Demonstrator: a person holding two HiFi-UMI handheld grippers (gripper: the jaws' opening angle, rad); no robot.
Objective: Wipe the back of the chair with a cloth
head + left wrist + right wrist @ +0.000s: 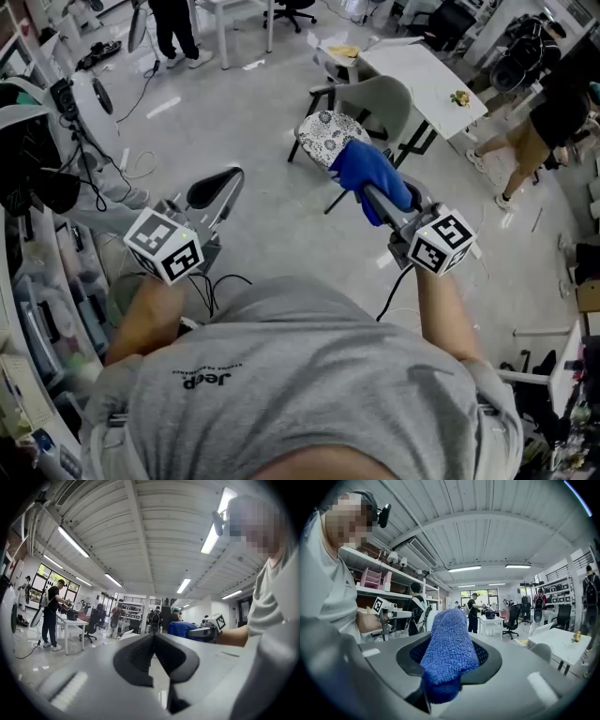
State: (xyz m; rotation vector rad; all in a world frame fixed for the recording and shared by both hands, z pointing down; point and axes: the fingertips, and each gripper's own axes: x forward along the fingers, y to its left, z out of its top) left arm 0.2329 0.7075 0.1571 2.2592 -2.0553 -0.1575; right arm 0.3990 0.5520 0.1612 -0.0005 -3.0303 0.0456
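**A:** Who has the cloth?

**B:** The right gripper (449,657). Its jaws are clamped on the blue cloth (368,172), and the pile bulges up between the pads and flops over the tips. It is held in the air out front, pointed towards the chair (380,101). I'd guess that's to have a soft face ready to press on the backrest.

**A:** And the left?

**B:** The left gripper (153,641) has its jaws pressed together with nothing between them. It sits off to the side, apparently spare.

**A:** Where is the chair?

**B:** It stands on the floor by the near edge of the white table (427,66), with a patterned cushion (322,131) on its seat. It is well apart from both grippers, so I judge no wiping has begun.

**A:** What can't you make out?

**B:** In the head view the cloth hides the right gripper's tips and covers part of the cushion and the chair's legs. The backrest's rear faces the table, so that side is hidden. I can't tell how much cloth hangs below the jaws.
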